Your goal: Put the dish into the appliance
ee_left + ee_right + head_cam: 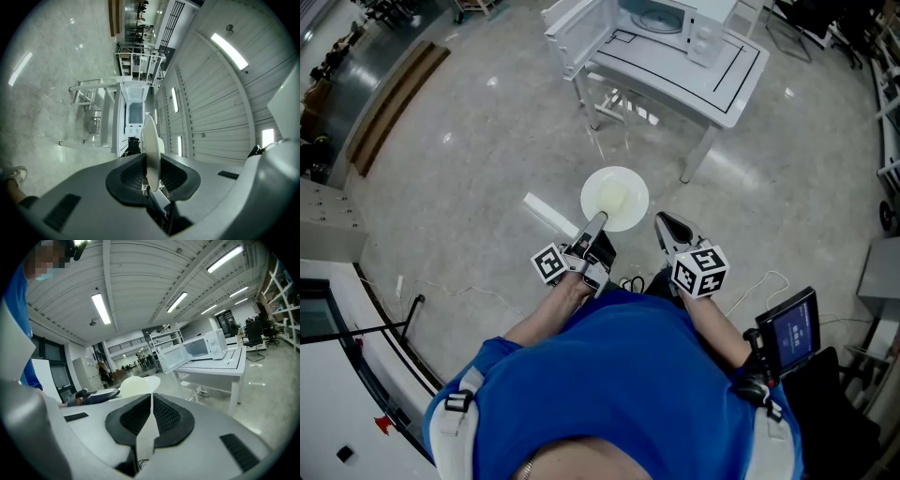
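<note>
A round white dish with a pale yellow centre hangs over the floor, held by its near rim in my left gripper. In the left gripper view the dish stands edge-on between the black pads, and the left gripper is shut on it. My right gripper sits just right of the dish, its jaws together on nothing. Ahead, a white microwave stands on a white table with its door swung open to the left. The right gripper view shows the dish and the microwave.
A white flat bar lies on the grey floor left of the dish. Thin cables run over the floor near my feet. A small screen on a stand is at my right. A wooden plank lies far left, beside white cabinets.
</note>
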Demonstrator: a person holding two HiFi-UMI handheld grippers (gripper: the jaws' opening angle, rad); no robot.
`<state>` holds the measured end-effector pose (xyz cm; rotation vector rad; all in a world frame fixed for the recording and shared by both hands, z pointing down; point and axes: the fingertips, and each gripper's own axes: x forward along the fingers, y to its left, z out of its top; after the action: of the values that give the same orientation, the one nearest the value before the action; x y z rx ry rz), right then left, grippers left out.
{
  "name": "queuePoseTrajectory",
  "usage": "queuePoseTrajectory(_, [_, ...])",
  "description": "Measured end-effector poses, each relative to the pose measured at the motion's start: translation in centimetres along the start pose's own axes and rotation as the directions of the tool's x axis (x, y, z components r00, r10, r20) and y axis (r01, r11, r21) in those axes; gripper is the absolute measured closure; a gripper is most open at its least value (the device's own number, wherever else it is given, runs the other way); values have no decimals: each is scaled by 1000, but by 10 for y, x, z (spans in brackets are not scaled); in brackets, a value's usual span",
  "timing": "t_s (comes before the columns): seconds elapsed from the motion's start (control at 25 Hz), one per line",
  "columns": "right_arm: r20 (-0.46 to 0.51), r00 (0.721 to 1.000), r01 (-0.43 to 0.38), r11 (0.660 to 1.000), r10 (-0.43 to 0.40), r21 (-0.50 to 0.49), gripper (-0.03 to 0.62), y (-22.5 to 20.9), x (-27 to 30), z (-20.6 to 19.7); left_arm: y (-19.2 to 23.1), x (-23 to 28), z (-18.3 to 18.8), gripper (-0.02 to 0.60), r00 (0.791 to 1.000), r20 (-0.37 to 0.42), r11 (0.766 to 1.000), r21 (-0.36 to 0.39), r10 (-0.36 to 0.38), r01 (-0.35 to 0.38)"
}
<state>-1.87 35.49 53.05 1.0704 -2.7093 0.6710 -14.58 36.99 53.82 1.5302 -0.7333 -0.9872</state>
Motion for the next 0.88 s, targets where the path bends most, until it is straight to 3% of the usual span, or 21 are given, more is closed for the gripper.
queuePoseTrajectory(0.6, [11, 1000, -22, 997, 23, -75, 592, 13, 7, 13, -9, -3, 4, 508, 999, 25, 1000, 14, -24, 23])
queuePoseTrajectory(0.88, [5, 999, -42, 994, 43, -99, 592, -68, 51, 57, 14, 94, 25, 508, 999, 41, 1000, 14, -12, 12])
